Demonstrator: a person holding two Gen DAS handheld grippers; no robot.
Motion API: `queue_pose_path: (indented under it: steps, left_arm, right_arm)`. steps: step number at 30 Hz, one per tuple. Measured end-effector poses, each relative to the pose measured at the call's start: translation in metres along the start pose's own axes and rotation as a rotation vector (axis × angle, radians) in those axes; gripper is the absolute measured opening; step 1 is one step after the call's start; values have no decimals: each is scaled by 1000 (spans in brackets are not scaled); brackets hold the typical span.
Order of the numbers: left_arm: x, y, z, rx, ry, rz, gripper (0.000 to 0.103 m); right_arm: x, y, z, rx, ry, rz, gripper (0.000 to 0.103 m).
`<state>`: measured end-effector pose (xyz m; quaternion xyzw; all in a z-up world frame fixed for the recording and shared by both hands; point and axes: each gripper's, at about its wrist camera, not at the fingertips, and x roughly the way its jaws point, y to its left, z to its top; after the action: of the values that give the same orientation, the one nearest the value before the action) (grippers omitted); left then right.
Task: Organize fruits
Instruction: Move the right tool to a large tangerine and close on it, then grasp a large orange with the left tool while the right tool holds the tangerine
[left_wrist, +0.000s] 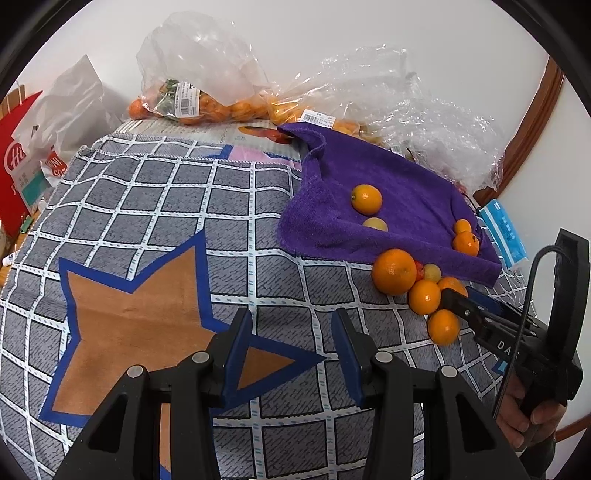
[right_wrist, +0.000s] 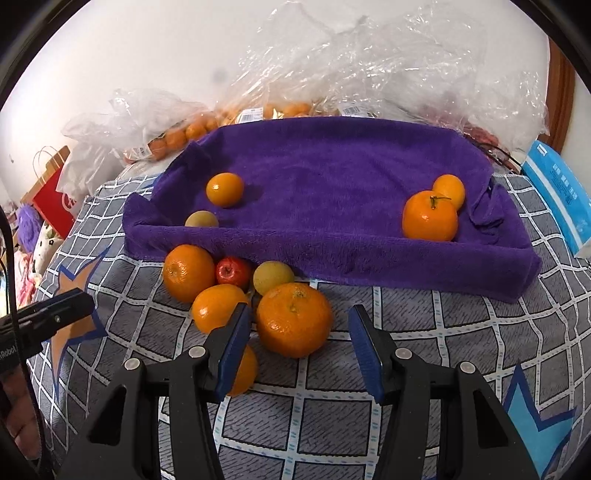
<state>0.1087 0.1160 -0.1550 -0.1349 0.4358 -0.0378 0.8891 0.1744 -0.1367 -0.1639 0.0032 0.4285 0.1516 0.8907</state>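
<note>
A purple towel (right_wrist: 332, 177) lies on the checked cloth, also in the left wrist view (left_wrist: 399, 184). On it sit a small orange (right_wrist: 224, 189), a pale yellow fruit (right_wrist: 201, 219), and two oranges at the right (right_wrist: 430, 216). In front of the towel lies a pile: a big orange (right_wrist: 293, 319), more oranges (right_wrist: 188, 271), a red fruit (right_wrist: 232, 271) and a yellowish fruit (right_wrist: 272, 275). My right gripper (right_wrist: 299, 347) is open, its fingers on either side of the big orange's near part. My left gripper (left_wrist: 291, 350) is open and empty over the star pattern, left of the pile (left_wrist: 395, 271).
Clear plastic bags of oranges (left_wrist: 199, 99) lie behind the towel against the wall. A red paper bag (left_wrist: 18, 147) stands at the far left. A blue packet (right_wrist: 557, 192) lies right of the towel. The checked cloth (left_wrist: 166, 221) covers the surface.
</note>
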Motion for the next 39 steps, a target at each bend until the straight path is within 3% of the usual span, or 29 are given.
queue_pose_path:
  steps: [4, 15, 20, 39]
  left_arm:
    - [-1, -1, -2, 5, 1, -4, 43]
    - [-2, -10, -6, 8, 12, 1, 43]
    - [4, -19, -8, -14, 21, -42, 43]
    - [21, -62, -3, 62, 49, -47, 43]
  right_arm:
    - [0, -1, 0, 5, 1, 34, 42]
    - [-28, -21, -9, 20, -55, -22, 42]
    - [-33, -46, -21, 35, -32, -85, 42]
    - [-32, -63, -32, 32, -87, -95, 42]
